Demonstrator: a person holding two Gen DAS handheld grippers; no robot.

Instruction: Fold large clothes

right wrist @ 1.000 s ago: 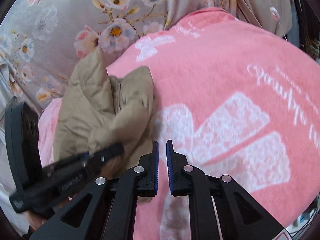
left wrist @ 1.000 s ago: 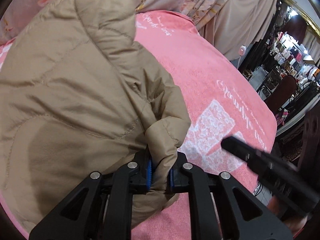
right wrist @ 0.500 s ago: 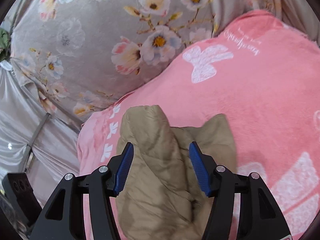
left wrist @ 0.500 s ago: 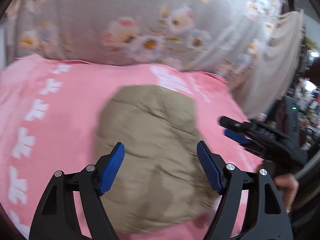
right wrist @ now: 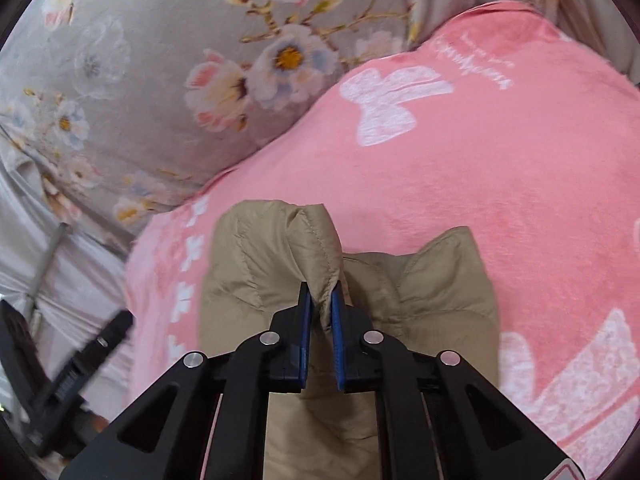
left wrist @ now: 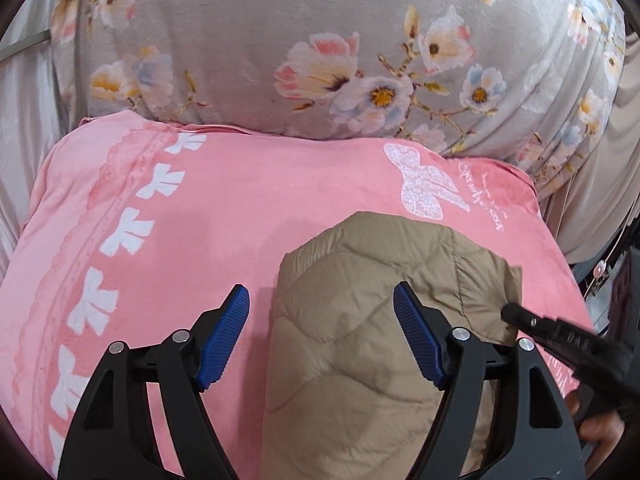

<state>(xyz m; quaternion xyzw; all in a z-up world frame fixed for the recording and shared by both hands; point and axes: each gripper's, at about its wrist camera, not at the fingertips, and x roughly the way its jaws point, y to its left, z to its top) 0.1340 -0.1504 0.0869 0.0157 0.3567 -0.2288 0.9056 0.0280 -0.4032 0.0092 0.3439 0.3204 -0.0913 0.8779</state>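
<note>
A tan quilted jacket lies bunched and folded on a pink blanket. My left gripper hovers above the jacket's left part, open, its blue pads wide apart and touching nothing. In the right wrist view the jacket has a raised ridge of fabric, and my right gripper is closing its jaws with that ridge pinched between the blue pads. The right gripper's black finger reaches the jacket's right edge in the left wrist view. The left gripper shows blurred at the lower left of the right wrist view.
The pink blanket with white bow prints spreads around the jacket on every side. Grey floral fabric rises behind it. Pale cloth hangs at the left. A hand holds the right gripper.
My left gripper let go of the jacket fold, opened wide and pulled up and back. My right gripper opened over the jacket, then closed on a raised fold.
</note>
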